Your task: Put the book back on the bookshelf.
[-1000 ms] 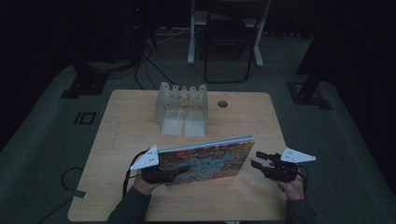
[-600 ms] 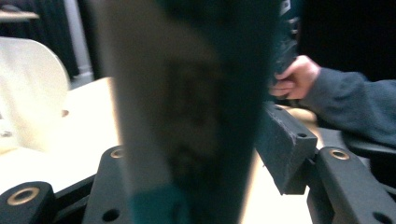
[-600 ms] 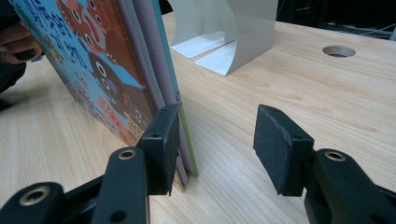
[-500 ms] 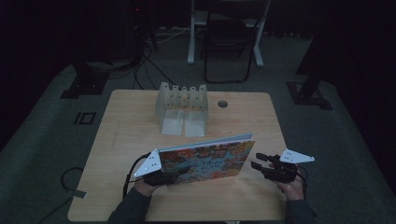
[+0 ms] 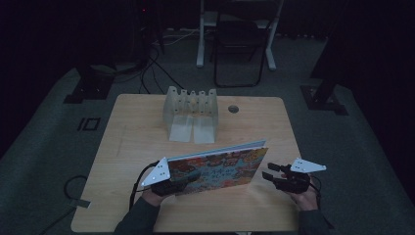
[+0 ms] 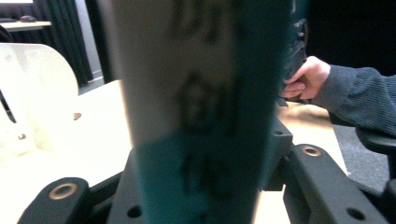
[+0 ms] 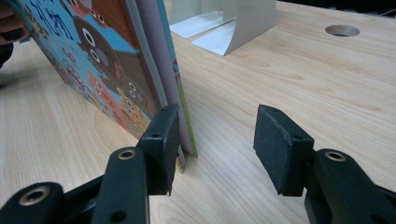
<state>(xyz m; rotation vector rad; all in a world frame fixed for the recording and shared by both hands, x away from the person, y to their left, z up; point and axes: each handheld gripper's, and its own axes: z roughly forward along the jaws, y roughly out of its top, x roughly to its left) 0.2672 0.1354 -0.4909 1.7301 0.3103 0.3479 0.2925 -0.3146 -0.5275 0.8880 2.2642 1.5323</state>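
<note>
The book stands on its long edge on the counter, running left to right. The left hand-held gripper has just been closing and now clamps the book's left end. The right hand-held gripper waits at the book's right end, jaws apart, holding nothing, one pad just beside the cover.

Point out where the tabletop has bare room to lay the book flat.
Bare wood left of the rack and right of it, past the hole. Crowded at the near edge: the book stands between the left tongs and right tongs.
</note>
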